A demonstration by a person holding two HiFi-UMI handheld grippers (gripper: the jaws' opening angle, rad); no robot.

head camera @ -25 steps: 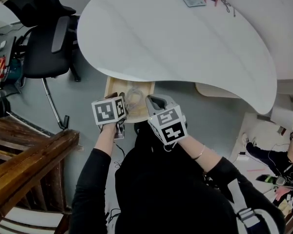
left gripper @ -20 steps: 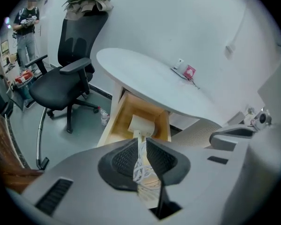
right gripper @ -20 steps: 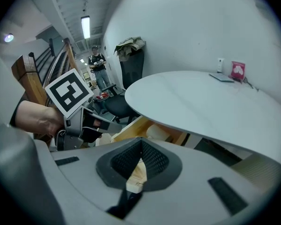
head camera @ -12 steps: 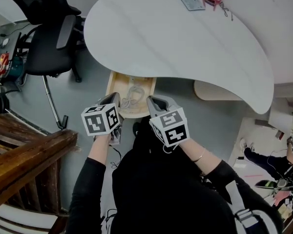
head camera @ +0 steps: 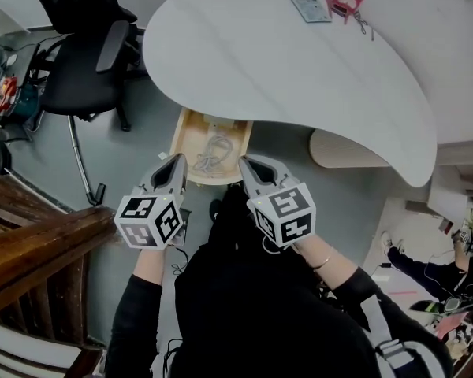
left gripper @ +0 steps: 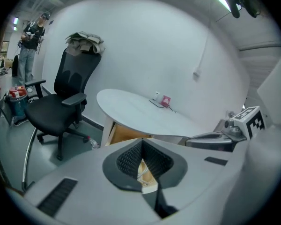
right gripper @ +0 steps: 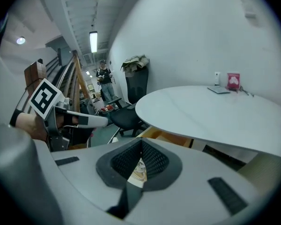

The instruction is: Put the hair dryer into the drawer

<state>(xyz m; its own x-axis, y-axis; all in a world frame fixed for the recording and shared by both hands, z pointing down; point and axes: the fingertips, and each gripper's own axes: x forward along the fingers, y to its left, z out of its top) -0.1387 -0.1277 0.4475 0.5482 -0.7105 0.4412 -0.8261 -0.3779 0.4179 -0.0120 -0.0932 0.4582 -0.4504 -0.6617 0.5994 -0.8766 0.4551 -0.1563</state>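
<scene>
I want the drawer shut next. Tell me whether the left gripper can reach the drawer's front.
Probably yes: the drawer juts from under the table, and the left gripper, jaws just closed on nothing, hangs by its front, unobstructed.

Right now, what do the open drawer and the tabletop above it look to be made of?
Drawer: light wood or plywood, going by its pale tan, matte walls. Tabletop: smooth white with faint grey streaks; laminate or stone, I cannot tell which.

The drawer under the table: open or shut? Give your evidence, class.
Open. The drawer juts out past the edge of the table; the head view looks onto a coiled cord inside.
</scene>
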